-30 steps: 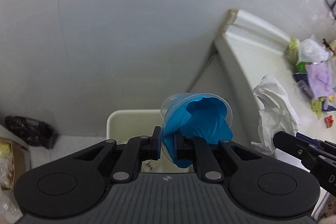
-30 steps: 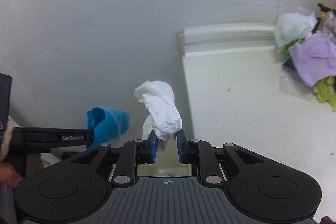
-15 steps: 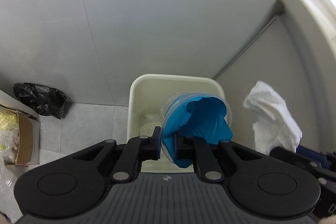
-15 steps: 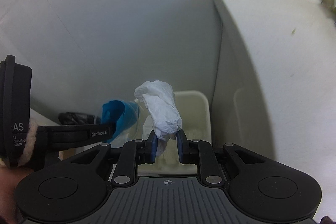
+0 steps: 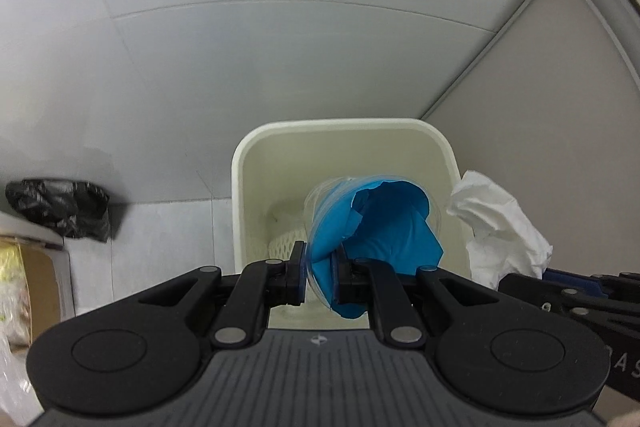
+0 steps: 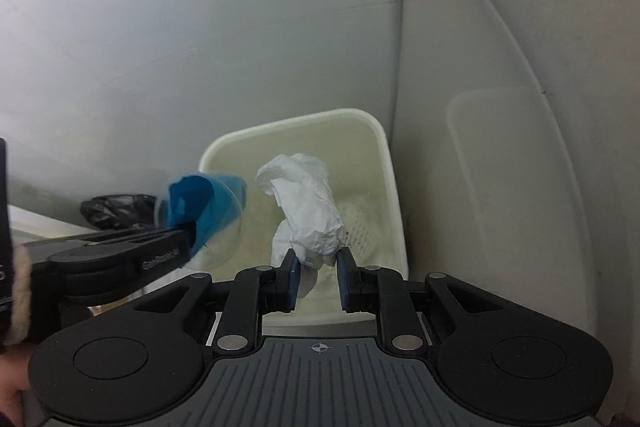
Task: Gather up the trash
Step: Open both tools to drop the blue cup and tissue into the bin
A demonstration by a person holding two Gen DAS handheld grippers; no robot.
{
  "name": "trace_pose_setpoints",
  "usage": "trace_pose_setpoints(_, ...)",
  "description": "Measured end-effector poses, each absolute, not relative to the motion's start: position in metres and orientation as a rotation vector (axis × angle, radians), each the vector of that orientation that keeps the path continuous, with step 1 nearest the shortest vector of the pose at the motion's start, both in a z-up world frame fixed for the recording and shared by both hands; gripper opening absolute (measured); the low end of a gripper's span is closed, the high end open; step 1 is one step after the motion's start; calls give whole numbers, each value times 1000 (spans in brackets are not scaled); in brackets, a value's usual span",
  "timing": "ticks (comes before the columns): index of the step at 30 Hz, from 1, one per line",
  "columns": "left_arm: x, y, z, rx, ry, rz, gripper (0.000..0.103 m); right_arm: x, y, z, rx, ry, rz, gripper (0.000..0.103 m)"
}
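Left wrist view, from the left: a crumpled black bag (image 5: pixel 60 207) lies on the floor against the wall, with a cardboard box (image 5: pixel 38 279) just below it at the frame's edge. The cream bin (image 5: pixel 340 133) stands in the corner where the wall meets a grey cabinet panel (image 5: pixel 552 99). The left gripper (image 5: pixel 319 277) hangs over the bin's open mouth, its jaws clamped on a clear plastic cup stuffed with blue paper (image 5: pixel 372 227) — the cup's mouth tips away from the camera. Just right of it, over the bin's right rim, sits the white tissue wad (image 5: pixel 500 223).

In the right wrist view the left gripper (image 6: pixel 188 247) reaches in from the left with the cup (image 6: pixel 204 203) over the bin's left rim. The right gripper (image 6: pixel 318 277) pinches the tissue wad (image 6: pixel 308 211) by its lower end — above the bin's (image 6: pixel 296 129) interior, not yet inside.
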State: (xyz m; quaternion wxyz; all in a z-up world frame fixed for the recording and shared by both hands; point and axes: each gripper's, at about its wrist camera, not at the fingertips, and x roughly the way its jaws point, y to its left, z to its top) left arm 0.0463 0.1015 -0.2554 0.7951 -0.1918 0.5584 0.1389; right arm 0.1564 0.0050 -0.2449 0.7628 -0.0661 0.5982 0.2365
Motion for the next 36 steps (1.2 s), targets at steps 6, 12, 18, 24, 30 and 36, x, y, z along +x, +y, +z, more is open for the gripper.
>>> trace_pose_setpoints(6, 55, 103, -257, -372, 1201, 306, 12, 152, 13, -253, -176, 1306, 511, 18)
trace_pose_setpoints(12, 64, 98, -266, -308, 1213, 292, 12, 147, 15, -260, -186, 1324, 503, 18)
trace_pose_setpoints(18, 71, 94, -274, -294, 1235, 290, 12, 152, 22, -272, -229, 1337, 497, 18)
trace_pose_setpoints(24, 73, 91, -272, -298, 1248, 312, 36, 152, 25, -274, -223, 1356, 493, 18)
trace_pose_setpoints(30, 73, 93, -267, -293, 1247, 338, 60, 153, 20, -275, -150, 1413, 495, 58)
trace_pose_setpoints(36, 75, 91, -263, -290, 1263, 349, 64, 149, 14, -271, -141, 1426, 494, 69)
